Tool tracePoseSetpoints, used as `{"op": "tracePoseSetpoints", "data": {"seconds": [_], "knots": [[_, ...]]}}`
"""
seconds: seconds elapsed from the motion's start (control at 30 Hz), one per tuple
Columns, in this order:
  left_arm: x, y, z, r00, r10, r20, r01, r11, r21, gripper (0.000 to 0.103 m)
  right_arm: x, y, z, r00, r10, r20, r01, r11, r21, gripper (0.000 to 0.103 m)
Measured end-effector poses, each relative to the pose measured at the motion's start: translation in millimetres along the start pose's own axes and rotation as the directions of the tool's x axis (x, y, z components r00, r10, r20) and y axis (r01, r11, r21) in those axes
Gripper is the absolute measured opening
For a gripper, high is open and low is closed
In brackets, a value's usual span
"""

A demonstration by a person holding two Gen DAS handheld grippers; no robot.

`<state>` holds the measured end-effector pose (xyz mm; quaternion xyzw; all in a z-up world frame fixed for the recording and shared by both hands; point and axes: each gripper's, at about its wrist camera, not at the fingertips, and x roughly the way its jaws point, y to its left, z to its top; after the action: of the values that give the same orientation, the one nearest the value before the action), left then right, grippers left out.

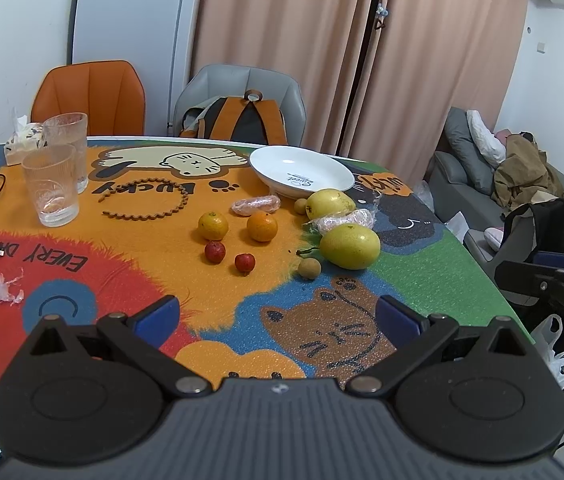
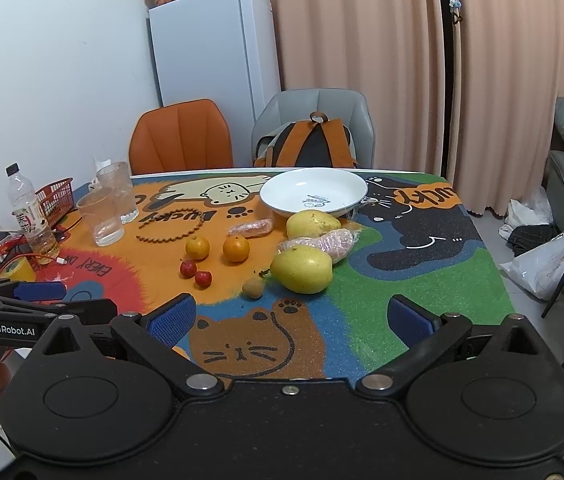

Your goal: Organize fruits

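Note:
Fruit lies loose on a colourful cat-print table mat. A white plate (image 1: 302, 172) (image 2: 314, 191) stands empty at the far side. Near it are two yellow-green pears (image 1: 349, 246) (image 2: 302, 270), two oranges (image 1: 261, 226) (image 2: 236, 249), two small red fruits (image 1: 215, 251) (image 2: 188, 269), a brown longan (image 1: 308, 269) (image 2: 253, 288) and two plastic-wrapped pink pieces (image 1: 255, 205) (image 2: 324, 243). My left gripper (image 1: 277, 314) is open and empty above the near table edge. My right gripper (image 2: 292, 320) is open and empty, also short of the fruit.
Two clear glasses (image 1: 53, 186) (image 2: 101, 216) stand at the left with a red basket (image 2: 55, 200), a bottle (image 2: 31, 216) and cables. A brown beaded ring (image 1: 149, 202) lies mid-table. Orange and grey chairs stand behind. The right table edge drops to the floor with bags.

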<state>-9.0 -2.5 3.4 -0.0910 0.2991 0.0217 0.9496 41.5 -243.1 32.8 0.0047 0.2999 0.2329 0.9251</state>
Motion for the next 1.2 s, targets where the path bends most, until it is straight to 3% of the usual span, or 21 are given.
{"op": "tracePoseSetpoints", "data": {"seconds": [0.67,1.2], "knots": [[3,2,-1,1.000,-0.007,-0.004,0.007,1.000,0.008,0.103,8,0,-3,1.000,0.015,-0.005,-0.015,1.000,-0.023,0.103],[50,10,3,0.998,-0.045,-0.050,0.043,0.998,-0.035,0.103,52,-15,-6,0.998,0.052,-0.044,-0.052,0.999,0.000,0.103]]}}
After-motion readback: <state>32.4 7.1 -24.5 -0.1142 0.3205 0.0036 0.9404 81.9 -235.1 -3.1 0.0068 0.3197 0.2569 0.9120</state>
